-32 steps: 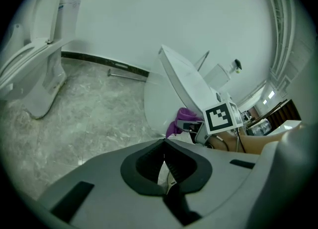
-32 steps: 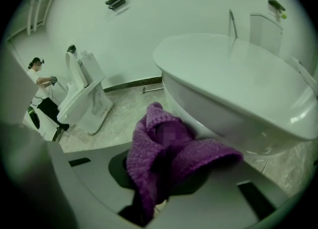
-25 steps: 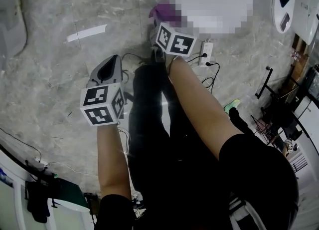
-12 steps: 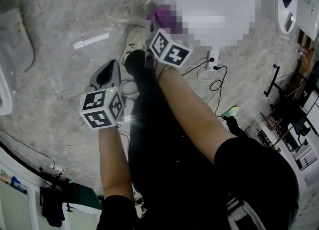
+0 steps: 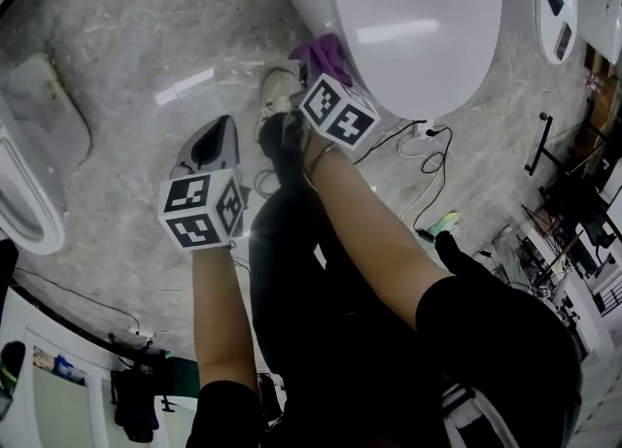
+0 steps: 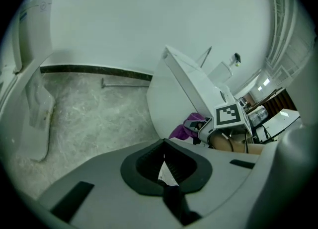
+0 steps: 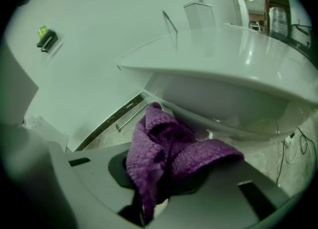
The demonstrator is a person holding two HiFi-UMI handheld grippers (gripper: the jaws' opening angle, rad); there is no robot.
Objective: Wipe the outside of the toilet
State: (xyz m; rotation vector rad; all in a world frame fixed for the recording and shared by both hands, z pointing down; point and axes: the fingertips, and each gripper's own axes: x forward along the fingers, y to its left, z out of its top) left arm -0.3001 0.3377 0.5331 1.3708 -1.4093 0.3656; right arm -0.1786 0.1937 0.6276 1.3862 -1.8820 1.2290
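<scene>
Raised closer beneath the glossy white ceramic toilet (image 5: 408, 18), the right gripper (image 7: 159, 183) clamps a soft purple knitted cloth (image 7: 164, 148), probably limp and light, best held bunched. Near left, the left gripper (image 6: 164, 168) hangs closed and empty.

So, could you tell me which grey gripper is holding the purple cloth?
The right gripper: its jaws clamp the purple knitted cloth; the left gripper has shut, empty jaws.

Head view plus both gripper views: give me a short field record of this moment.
toilet: white, lid closed
right gripper: jaws shut on purple cloth, beside the bowl, below its rim
left gripper: jaws together, empty, over the grey floor, apart from the toilet
cloth contact: cannot tell whether it touches the bowl
</scene>
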